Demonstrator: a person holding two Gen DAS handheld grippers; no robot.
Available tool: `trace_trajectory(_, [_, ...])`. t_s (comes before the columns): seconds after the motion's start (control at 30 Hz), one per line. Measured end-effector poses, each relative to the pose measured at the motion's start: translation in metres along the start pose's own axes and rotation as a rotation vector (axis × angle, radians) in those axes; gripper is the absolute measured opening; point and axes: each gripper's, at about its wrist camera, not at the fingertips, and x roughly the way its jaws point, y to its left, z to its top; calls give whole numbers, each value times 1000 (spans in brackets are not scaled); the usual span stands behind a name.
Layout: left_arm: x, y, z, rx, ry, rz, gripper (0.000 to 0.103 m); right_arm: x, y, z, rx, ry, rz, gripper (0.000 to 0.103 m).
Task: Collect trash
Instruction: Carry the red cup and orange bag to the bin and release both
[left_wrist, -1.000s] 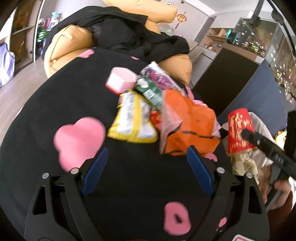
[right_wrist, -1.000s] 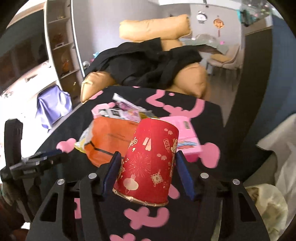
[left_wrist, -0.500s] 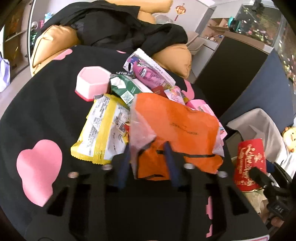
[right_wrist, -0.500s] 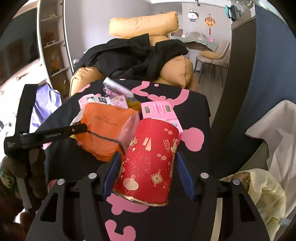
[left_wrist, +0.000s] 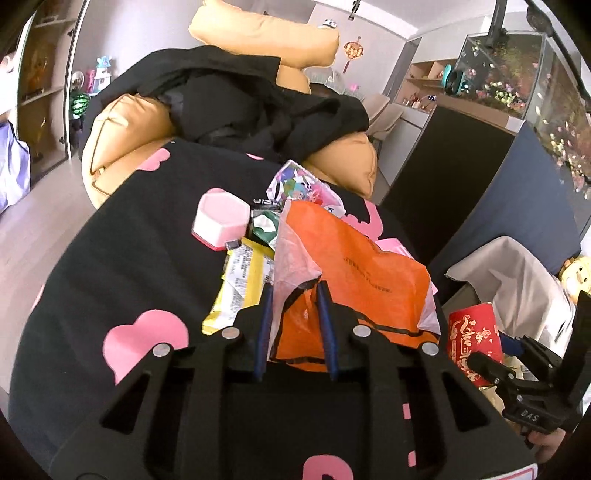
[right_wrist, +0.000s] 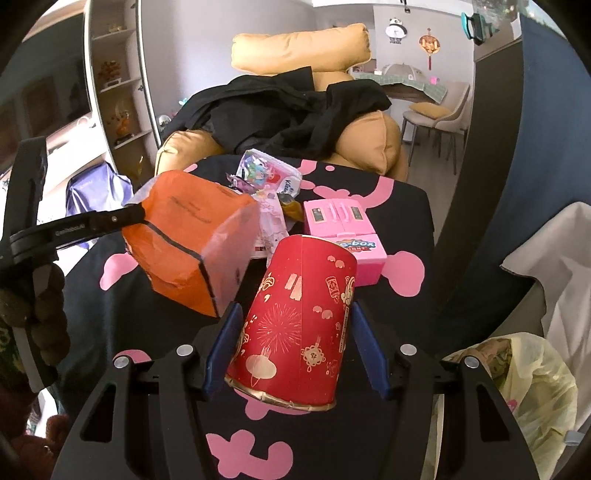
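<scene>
My left gripper (left_wrist: 293, 291) is shut on the near edge of an orange plastic bag (left_wrist: 354, 266) and holds it lifted above the black table with pink patches (left_wrist: 122, 266). The bag also shows in the right wrist view (right_wrist: 184, 243), hanging from the left gripper's fingers (right_wrist: 125, 216). My right gripper (right_wrist: 295, 314) is shut on a red paper cup (right_wrist: 299, 325) with gold prints, held upside down over the table's right part. The cup also shows in the left wrist view (left_wrist: 474, 339). More trash lies on the table: a yellow wrapper (left_wrist: 243, 284), a green packet (left_wrist: 264, 225), a colourful wrapper (left_wrist: 303, 186).
A pink hexagonal box (left_wrist: 221, 219) and a pink toy box (right_wrist: 343, 229) stand on the table. A bin with a yellowish bag (right_wrist: 517, 387) is to the right of the table, by a white cloth (right_wrist: 565, 266). An orange sofa with black clothes (left_wrist: 240, 99) lies beyond.
My left gripper went from open to shut on the orange bag and lifted it off the pile. My right gripper moved right and lower with the red cup, towards the bin.
</scene>
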Motion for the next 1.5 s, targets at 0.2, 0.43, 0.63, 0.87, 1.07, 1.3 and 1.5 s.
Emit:
trace_trajectory(0.2, [-21,13,8,-30,-37,2,22,-17,4,2,-9,-38,-3,57])
trace_trajectory(0.43, [-42,6,21,-22,-88,12,22,-40,-4,5,5,-93,-7,57])
trace_trajectory(0.63, [-59,-21,30,24,-125,1,22,-68,-17,3,23,-153,-18,57])
trace_trajectory(0.87, [-66,-72,28,108,-128,-58,22,-106,-43,-3,43,-233,-67,57])
trace_trajectory(1.07, [-52,-118,22,160,-87,-114,22,-134,-74,-15,91,-265,-86,57])
trace_trajectory(1.3, [-39,-160,14,201,-46,-149,22,-163,-119,-31,154,-299,-126,57])
trace_trajectory(1.5, [-12,-210,-3,263,35,-232,22,-180,-156,-50,184,-313,-240,57])
